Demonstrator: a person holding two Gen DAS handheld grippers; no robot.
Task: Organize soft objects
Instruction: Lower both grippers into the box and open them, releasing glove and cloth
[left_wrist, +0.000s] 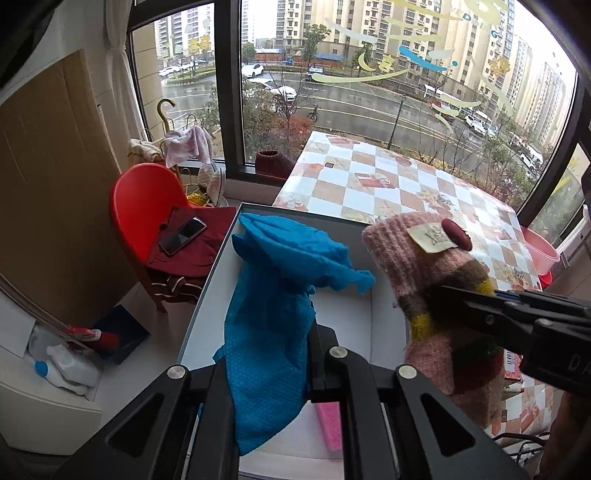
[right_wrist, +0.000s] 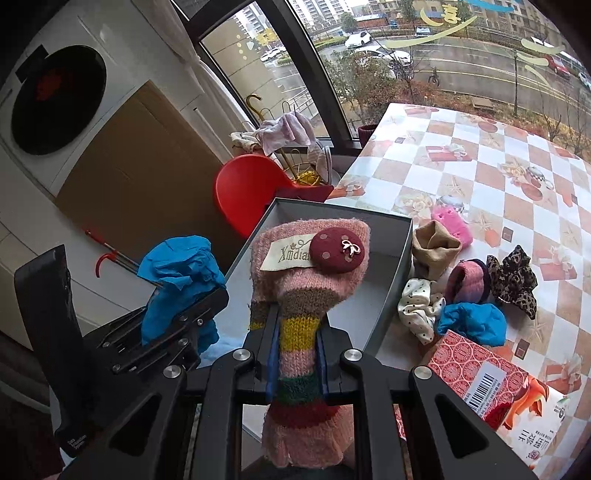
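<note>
My left gripper (left_wrist: 273, 328) is shut on a blue mesh cloth (left_wrist: 269, 314) and holds it over the grey box (left_wrist: 207, 295); it also shows in the right wrist view (right_wrist: 177, 314) with the cloth (right_wrist: 177, 266). My right gripper (right_wrist: 295, 328) is shut on a pink striped knit glove (right_wrist: 306, 266) with a red button, held above the box (right_wrist: 395, 273). In the left wrist view the glove (left_wrist: 424, 266) and right gripper (left_wrist: 461, 299) are at the right.
On the checkered table (right_wrist: 498, 155) lie a beige pouch (right_wrist: 434, 247), pink sponge (right_wrist: 452, 221), dotted scrunchie (right_wrist: 419, 306), blue cloth (right_wrist: 472, 321), leopard scrunchie (right_wrist: 513, 280) and a red carton (right_wrist: 487, 380). A red chair (left_wrist: 147, 206) with a phone (left_wrist: 183, 234) stands left.
</note>
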